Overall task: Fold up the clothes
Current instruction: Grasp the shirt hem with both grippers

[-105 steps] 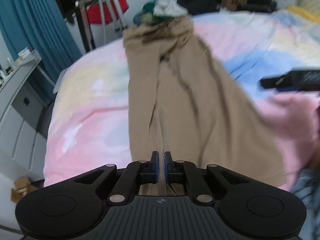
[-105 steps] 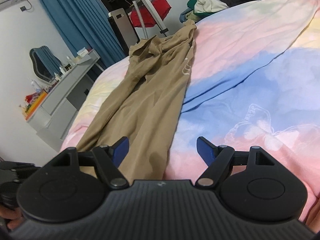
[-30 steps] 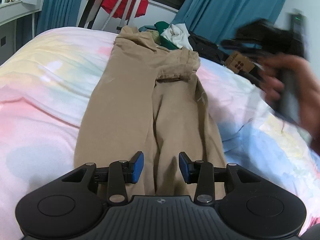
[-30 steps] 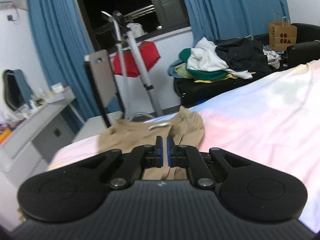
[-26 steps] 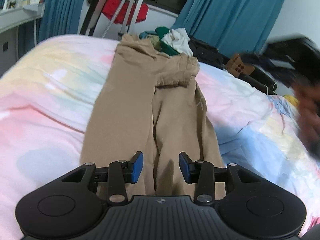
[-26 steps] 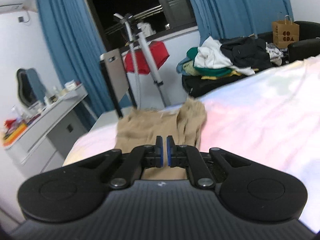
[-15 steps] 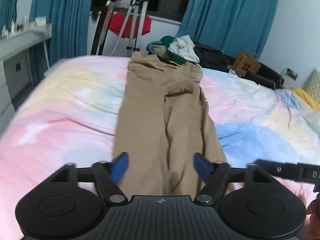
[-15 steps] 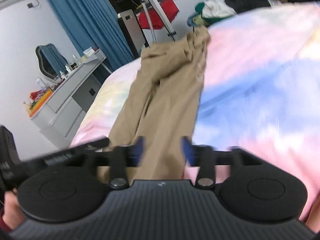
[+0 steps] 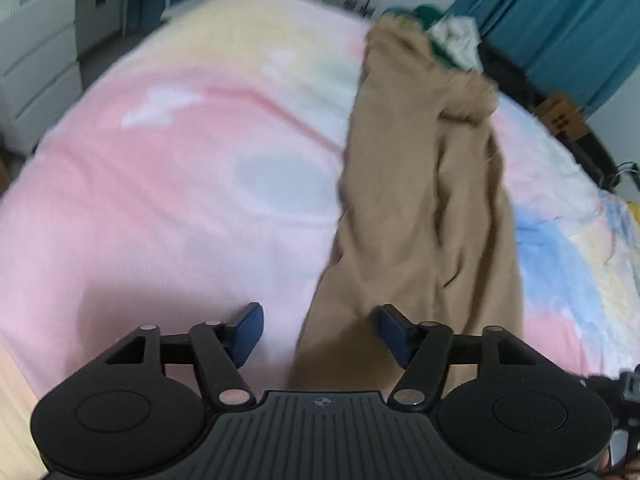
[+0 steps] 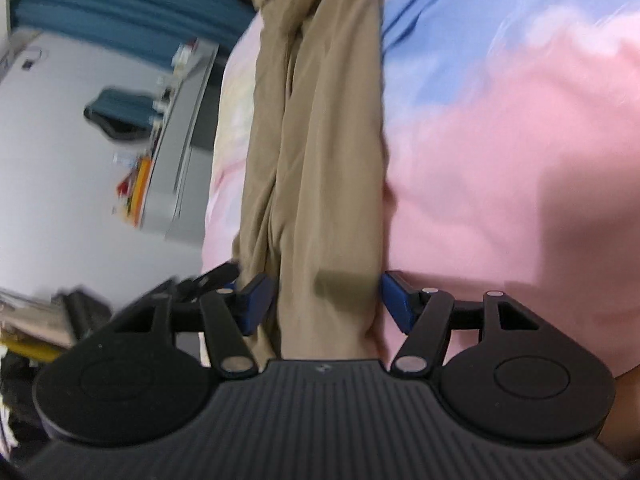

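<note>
Tan trousers [image 9: 424, 208] lie lengthwise on the pastel bedsheet [image 9: 168, 168], legs laid together, waistband at the far end. My left gripper [image 9: 318, 328] is open over the near left edge of the leg ends, with its right finger above the cloth. In the right wrist view the same trousers [image 10: 320, 152] run away from me. My right gripper [image 10: 326, 296] is open and straddles the leg ends, one blue pad on each side of the cloth.
A heap of green and white clothes [image 9: 448, 36] lies past the waistband. A grey dresser [image 10: 176, 128] stands beside the bed on the left. Teal curtains [image 9: 568, 12] hang behind. The other gripper's black body [image 9: 624, 392] shows at the right edge.
Both grippers dropped down to the near ends of the trouser legs. The left view swung left over the pink sheet. The right gripper, shut a second ago, opened wide around the cloth.
</note>
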### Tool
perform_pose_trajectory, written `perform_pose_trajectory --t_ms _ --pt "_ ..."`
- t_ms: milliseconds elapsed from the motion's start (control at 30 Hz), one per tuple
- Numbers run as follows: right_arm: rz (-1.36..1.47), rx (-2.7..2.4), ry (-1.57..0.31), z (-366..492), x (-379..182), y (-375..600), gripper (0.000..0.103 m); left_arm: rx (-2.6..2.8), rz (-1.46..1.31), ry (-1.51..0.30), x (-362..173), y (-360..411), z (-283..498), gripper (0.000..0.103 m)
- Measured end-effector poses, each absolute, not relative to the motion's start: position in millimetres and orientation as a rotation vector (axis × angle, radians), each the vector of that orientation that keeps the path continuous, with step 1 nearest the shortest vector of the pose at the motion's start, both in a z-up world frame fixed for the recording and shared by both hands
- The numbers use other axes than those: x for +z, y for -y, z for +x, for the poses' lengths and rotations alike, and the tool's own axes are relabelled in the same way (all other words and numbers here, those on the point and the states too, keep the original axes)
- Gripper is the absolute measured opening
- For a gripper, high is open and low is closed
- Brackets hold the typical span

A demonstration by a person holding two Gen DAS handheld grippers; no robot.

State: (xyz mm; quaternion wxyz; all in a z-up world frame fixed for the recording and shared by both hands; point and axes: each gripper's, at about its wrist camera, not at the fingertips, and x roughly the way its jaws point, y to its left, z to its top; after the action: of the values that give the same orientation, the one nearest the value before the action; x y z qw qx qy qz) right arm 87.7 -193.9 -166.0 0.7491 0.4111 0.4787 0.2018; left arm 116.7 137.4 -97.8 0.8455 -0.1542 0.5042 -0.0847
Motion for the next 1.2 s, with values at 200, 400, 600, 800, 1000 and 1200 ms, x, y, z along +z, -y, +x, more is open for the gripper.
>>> perform_pose_trajectory --t_ms 200,400,600,800,1000,1200 --pt "0.813 0.481 -1.091 89.5 -165.9 173.5 0.063 -0.327 -0.455 -1.150 -108.2 -141.6 111.0 0.069" --pt "0.725 0.520 -1.133 91.3 -165.9 153.1 0.038 -0.374 -0.521 -1.205 -115.3 -143.8 99.7 0.069" --pt "0.672 0.533 -1.128 87.1 -159.3 143.7 0.009 -0.415 -0.401 -1.217 -110.8 -127.8 94.4 0.040" --pt "0.696 0.529 -1.069 79.0 -140.7 157.4 0.008 -0.430 -0.391 -1.165 -99.9 -125.8 85.1 0.014" --pt "0.702 0.521 -0.918 60.7 -86.6 191.7 0.008 -0.450 -0.451 -0.988 -44.5 -133.9 54.1 0.008" --pt "0.712 0.510 -0.754 32.4 -34.1 224.6 0.008 -0.528 -0.473 -0.883 8.6 -133.1 11.9 0.007"
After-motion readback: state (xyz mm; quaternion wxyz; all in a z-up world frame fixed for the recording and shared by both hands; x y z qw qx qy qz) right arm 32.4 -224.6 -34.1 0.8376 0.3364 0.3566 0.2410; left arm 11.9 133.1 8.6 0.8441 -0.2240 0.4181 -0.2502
